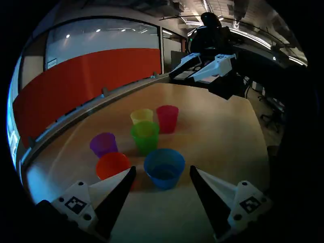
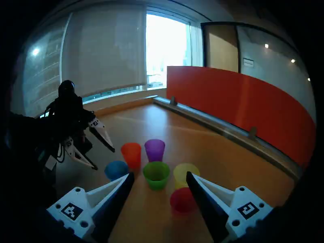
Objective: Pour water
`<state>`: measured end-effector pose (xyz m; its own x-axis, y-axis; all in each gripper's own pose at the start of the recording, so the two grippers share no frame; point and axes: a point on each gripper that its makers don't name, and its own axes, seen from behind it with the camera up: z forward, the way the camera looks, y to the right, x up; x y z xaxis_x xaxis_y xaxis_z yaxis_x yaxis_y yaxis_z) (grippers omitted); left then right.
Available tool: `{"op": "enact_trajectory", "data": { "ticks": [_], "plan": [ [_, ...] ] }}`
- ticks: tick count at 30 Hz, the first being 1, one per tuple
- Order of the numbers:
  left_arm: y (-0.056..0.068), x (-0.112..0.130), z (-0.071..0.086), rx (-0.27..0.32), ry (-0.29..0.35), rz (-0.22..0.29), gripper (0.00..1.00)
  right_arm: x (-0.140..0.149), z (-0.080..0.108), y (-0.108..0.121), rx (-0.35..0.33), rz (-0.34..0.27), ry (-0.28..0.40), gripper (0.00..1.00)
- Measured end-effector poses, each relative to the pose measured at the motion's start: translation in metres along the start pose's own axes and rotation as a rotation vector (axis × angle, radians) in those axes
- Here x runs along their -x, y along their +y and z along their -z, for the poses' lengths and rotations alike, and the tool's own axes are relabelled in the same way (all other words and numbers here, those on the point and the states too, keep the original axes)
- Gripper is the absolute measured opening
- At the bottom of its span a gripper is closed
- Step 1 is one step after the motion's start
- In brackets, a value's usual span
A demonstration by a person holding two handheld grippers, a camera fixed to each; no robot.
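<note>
Standing on a wooden table (image 1: 218, 133), six plastic cups form a close group. In the left gripper view the blue cup (image 1: 164, 178) is the nearest one. The orange cup (image 1: 111, 164) stands just beside it on its left, and the purple cup (image 1: 103, 143) is behind the orange one. The green cup (image 1: 145, 135) is in the middle of the group. The yellow cup (image 1: 141, 116) and the red cup (image 1: 167, 118) stand behind it, side by side. All cups are upright. The inside of the blue cup looks dark, but I cannot tell if any cup has water in it.

The left gripper (image 1: 162, 167) has its fingers spread wide and holds nothing. It is low over the table and points at the blue cup, whose rim appears between the two fingertips, a little ahead of them.

The right gripper (image 2: 159, 173) also has its fingers apart and holds nothing. In its own view the green cup is between its fingertips, farther ahead, and the red cup is near its right finger. In the left gripper view it hangs in the air beyond the far side of the cups, well apart from them.

An orange wall panel (image 1: 81, 81) runs along one side of the table, and a bright window (image 2: 166, 48) is at the far end.
</note>
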<state>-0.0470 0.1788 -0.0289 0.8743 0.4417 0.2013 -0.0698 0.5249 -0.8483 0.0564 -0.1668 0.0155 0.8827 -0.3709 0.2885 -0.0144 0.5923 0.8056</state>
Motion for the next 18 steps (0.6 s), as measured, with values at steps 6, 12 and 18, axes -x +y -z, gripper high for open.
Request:
{"op": "enact_trajectory", "data": {
  "ticks": [6, 12, 18],
  "plan": [
    [-0.002, 0.009, -0.011, -0.008, -0.025, -0.002, 0.98, 0.001, -0.001, 0.001, -0.004, -0.001, 0.001, 0.99],
    [-0.001, 0.014, -0.020, -0.005, -0.040, 0.001, 0.98, 0.003, -0.002, 0.002, -0.005, -0.004, 0.001, 0.99],
    [0.000, 0.015, -0.029, -0.002, -0.046, 0.007, 0.98, 0.004, -0.004, 0.004, -0.008, -0.008, 0.001, 0.99]
  ]
}}
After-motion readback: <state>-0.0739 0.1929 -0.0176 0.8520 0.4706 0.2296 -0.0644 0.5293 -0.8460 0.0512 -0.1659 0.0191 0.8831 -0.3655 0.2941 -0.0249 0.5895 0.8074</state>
